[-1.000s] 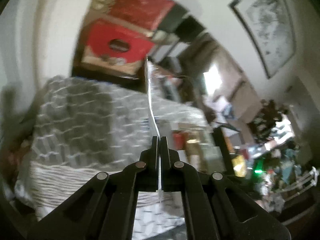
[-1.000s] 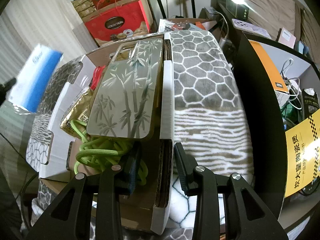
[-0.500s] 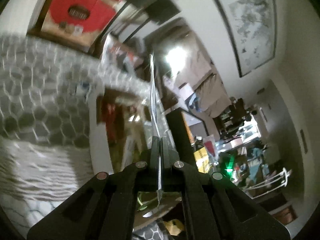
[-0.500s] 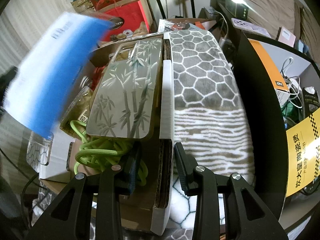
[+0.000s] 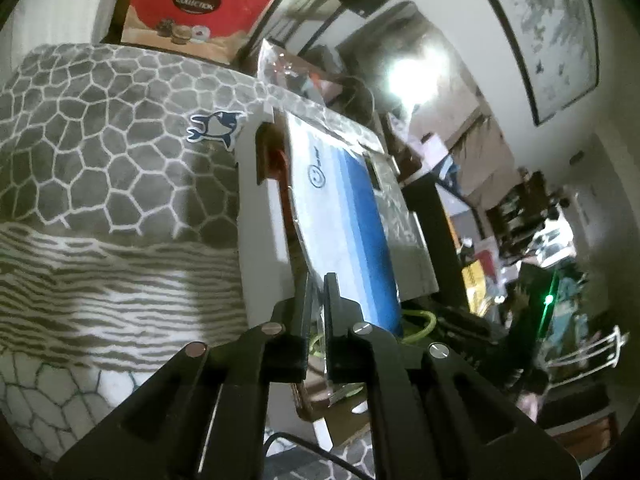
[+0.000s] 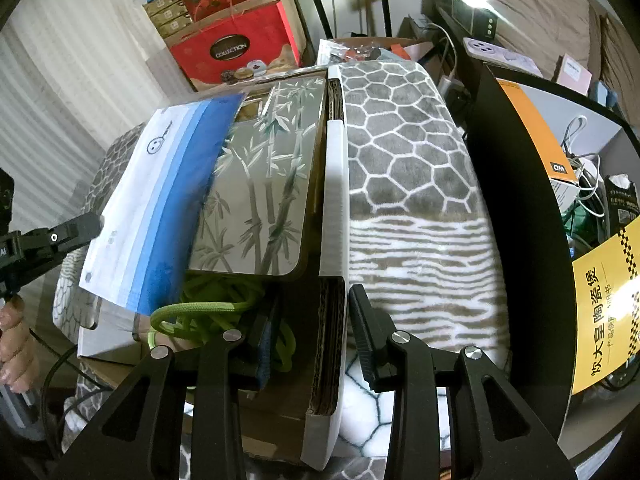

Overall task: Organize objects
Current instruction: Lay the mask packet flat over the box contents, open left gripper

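The left gripper is clamped on the near edge of a flat blue-and-white packet, which lies tilted over the left side of the open cardboard box, partly covering the bamboo-patterned panel inside. The right gripper straddles the box's right wall, jaws part open without pressing it, above green cord; a grey patterned blanket lies alongside
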{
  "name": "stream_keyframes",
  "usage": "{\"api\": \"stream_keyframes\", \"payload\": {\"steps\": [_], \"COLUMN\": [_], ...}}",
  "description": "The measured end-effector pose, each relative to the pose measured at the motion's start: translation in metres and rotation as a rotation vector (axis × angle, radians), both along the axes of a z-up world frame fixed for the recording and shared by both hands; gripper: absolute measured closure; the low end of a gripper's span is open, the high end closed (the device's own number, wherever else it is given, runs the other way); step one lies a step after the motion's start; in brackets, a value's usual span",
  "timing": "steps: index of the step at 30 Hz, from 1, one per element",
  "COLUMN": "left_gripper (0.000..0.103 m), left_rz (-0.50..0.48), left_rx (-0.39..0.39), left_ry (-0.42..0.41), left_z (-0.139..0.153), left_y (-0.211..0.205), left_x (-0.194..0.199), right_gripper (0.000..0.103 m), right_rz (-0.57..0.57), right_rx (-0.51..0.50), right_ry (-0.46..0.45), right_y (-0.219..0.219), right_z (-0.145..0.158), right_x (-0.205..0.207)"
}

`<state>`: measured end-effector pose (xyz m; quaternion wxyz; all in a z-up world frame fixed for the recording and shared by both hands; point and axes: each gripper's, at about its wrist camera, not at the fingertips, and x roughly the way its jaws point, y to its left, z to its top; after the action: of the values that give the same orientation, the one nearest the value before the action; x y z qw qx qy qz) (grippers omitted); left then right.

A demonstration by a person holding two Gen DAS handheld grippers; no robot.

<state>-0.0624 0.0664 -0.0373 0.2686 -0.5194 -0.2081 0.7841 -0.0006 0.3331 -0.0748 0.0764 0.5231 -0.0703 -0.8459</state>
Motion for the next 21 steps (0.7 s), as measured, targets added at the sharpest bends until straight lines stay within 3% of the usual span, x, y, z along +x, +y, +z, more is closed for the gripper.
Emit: {"api": "stream_keyframes", "payload": {"steps": [4,6,8,13,16,17,21], "left_gripper": [0.095,0.081,0.074,0.072,0.059,0.053,0.046], "left_rz": [-0.032,-0.028,-0.039,-0.092,-0.104,-0.104,-0.047], "left_rx": [-0.029,-0.034,-0.052,-0.114,-0.112,-0.12,-0.192], "left_ry": [0.016,0.017,0.023,0.05,0.074,0.086,0.114], "left_z": [0.003,0.004,0.006,0.018,0.031,0.036,0.043], "left_y": [0.008,0.009,0.009,0.011,0.002,-0.001,-0.02], "left_x": [0.003,0.003,0.002,-0.008,-0.015,-0.019,-0.042], "right_gripper": [0.068,0.068,0.068,0.067,0.067,0.067,0.067], "right_rz": [0.0,0.0,0.0,0.001,0.0,-0.001,-0.001], "right_rx": [0.001,0.001,0.0,-0.001,-0.003,-0.004,-0.003], "right_ry": [0.001,0.0,0.0,0.001,0.001,0.001,0.002], "right_y": [0.0,0.0,0.0,0.001,0.001,0.0,0.0], "right_z": [0.0,0.0,0.0,0.0,0.0,0.0,0.0], "right_x": [0.0,0.0,0.0,0.001,0.001,0.001,0.0]}}
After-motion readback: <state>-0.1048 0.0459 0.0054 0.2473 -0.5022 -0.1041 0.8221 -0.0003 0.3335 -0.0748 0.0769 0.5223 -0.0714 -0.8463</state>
